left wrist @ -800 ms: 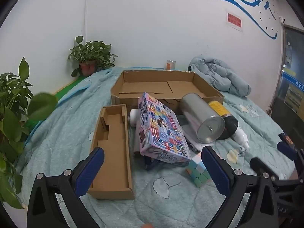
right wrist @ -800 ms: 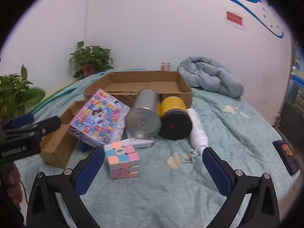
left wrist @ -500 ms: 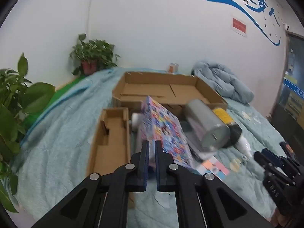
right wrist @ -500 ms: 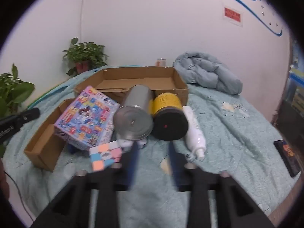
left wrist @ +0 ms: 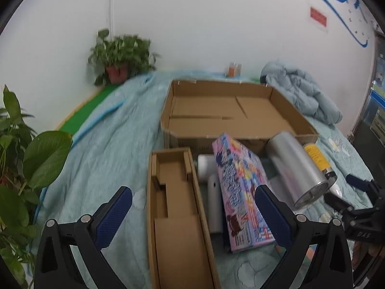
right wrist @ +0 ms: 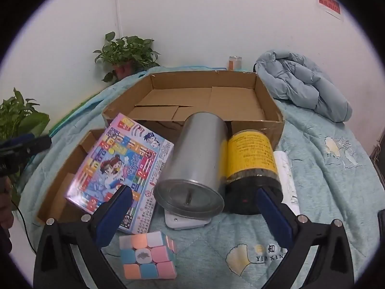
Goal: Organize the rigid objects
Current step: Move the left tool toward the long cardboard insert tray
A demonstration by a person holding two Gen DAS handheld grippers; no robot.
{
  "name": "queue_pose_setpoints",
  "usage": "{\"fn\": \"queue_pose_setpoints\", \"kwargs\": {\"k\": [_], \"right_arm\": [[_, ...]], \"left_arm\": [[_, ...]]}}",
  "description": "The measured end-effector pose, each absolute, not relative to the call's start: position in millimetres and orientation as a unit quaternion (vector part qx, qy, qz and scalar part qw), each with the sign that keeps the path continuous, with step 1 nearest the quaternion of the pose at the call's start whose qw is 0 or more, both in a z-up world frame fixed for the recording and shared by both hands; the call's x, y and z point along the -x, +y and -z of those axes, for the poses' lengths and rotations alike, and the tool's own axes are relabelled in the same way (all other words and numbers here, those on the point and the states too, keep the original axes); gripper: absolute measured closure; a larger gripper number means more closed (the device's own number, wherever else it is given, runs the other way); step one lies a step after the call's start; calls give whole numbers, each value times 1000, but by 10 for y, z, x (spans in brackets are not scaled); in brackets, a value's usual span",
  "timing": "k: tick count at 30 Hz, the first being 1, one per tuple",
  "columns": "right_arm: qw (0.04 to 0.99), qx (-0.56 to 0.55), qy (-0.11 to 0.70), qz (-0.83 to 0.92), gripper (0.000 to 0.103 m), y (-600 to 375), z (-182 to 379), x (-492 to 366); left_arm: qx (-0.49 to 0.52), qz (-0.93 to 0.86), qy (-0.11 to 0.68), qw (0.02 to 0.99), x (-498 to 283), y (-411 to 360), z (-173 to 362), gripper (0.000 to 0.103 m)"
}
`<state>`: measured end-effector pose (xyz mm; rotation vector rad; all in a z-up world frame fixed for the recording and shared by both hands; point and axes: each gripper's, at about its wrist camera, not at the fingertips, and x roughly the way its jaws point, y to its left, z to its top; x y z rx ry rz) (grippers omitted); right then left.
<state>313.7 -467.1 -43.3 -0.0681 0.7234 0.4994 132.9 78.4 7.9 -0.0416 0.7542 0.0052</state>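
A large open cardboard box stands at the back of the bed. In front of it lie a colourful game box, a silver tin, a yellow-labelled jar, a white bottle and a pastel puzzle cube. A narrow cardboard tray lies left of the game box. My left gripper is open over the tray. My right gripper is open and empty, just in front of the tin and above the cube.
Potted plants stand at the left edge and back corner. A crumpled blue quilt lies at the back right. A small can stands by the wall. A white flat device lies under the tin.
Both grippers, shut half a second ago, have opened again. The left one moved forward over the narrow tray; the right one moved closer to the tin and cube.
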Motion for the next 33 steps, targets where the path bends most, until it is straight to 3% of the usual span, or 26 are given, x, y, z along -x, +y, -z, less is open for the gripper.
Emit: {"fn": "queue_pose_setpoints", "kwargs": {"k": [10,14,17,25,30,33], "right_arm": [[929,53,277,-238,1,-4582,473,-2525],[930,-31,280,-237,1,-4833,256,-2326],[931,29,266,-247,1,-4683,236,-2270],[893,18,323,-313,1,-4332,386,-2681],[903,31,276,-329,1,-4222,243,-2540],[909,14,260,-327,1,-4313,258,-2322]], "left_arm": [[56,19,351,934,-737,922,522,0],[71,25,355,932,-534,961,490,0],[78,14,336,939,-458,982,416,0],[106,7,395,912,-883,1201,499,1],[142,46,403,903,-908,1322,413,1],[140,61,416,896,-872,1315,448,7]]}}
